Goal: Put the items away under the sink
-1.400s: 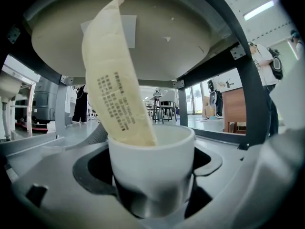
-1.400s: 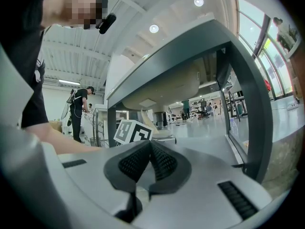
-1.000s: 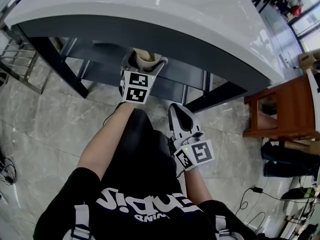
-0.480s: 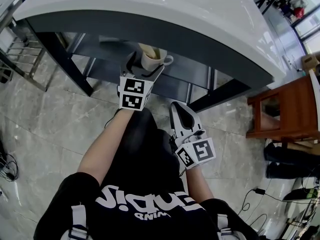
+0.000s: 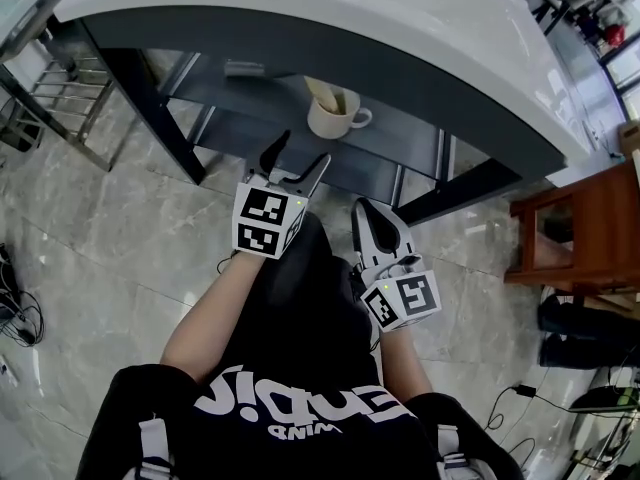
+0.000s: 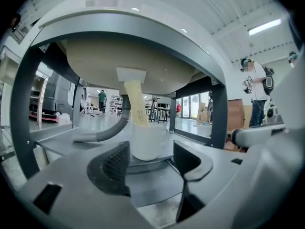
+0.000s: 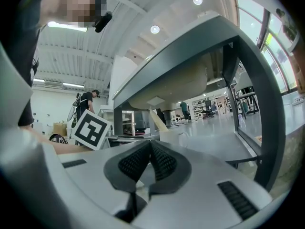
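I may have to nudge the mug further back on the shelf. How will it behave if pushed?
The mug looks squat and flat-based, so it should slide on the shelf rather than tip. It seems ceramic: stiff, probably breakable if knocked off. The tall strip leaning in it may shift.

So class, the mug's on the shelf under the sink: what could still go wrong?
The left gripper, its jaws just closing with nothing between them, points at the mug; a push forward could knock it over. The tall packet leaning in the mug could tip out.
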